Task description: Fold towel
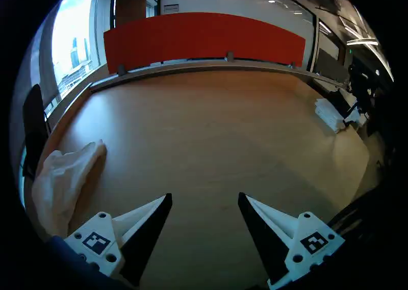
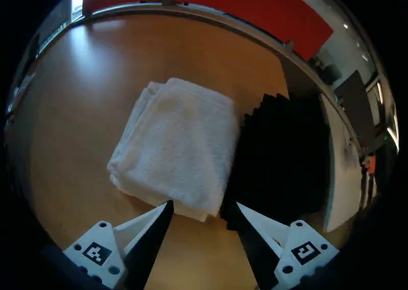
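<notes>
A folded white towel [image 2: 176, 152] lies on the wooden table [image 2: 81, 96], just ahead of my right gripper [image 2: 204, 206], which is open with nothing between its fingers. In the left gripper view the same folded towel [image 1: 330, 114] sits far off at the right edge of the table [image 1: 204, 132]. A crumpled white cloth [image 1: 64, 180] lies at the left edge, beside my left gripper [image 1: 204, 198]. That gripper is open over bare wood.
A red partition [image 1: 204, 37] runs along the table's far edge. A black chair [image 1: 34, 127] stands at the left by the window. Right of the folded towel lies a dark black object [image 2: 285, 152] against the table's edge.
</notes>
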### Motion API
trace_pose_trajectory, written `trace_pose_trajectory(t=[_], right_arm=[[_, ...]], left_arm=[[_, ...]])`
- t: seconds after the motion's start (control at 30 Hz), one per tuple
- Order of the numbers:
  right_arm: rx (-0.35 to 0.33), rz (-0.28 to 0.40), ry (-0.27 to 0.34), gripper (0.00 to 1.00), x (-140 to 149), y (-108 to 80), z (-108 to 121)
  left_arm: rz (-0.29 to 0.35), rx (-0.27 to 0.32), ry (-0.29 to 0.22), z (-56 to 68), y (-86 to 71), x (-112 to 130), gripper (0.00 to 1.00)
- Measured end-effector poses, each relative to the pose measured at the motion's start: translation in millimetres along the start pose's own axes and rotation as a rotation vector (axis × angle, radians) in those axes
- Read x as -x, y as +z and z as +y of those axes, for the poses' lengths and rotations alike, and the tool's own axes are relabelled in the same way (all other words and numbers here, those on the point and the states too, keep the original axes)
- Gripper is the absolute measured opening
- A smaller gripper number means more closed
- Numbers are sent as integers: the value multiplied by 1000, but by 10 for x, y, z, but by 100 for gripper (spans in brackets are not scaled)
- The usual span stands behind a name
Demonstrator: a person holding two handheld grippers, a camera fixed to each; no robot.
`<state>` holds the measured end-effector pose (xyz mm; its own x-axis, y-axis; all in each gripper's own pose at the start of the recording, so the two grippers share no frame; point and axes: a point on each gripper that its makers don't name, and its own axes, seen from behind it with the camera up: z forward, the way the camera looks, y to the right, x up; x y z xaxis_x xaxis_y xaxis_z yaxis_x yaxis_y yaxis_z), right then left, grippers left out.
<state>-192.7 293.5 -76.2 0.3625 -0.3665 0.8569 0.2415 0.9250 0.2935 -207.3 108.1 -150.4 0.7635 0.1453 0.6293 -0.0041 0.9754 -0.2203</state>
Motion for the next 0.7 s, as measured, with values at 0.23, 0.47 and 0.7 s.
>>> trace_pose_trajectory(t=[0.23,0.47,0.7], right_arm=[[-38,49,21,85,-194,-47,-181],[-85,86,27,85,-364,-65,-416],[-133,119,20,85,-517,-82,-668]], left_arm=[[4,0,-3,-12,-3,-2,96],[7,-4,-10,-33,-14,6,96],[5,-8,-17,-55,-24,33,96]])
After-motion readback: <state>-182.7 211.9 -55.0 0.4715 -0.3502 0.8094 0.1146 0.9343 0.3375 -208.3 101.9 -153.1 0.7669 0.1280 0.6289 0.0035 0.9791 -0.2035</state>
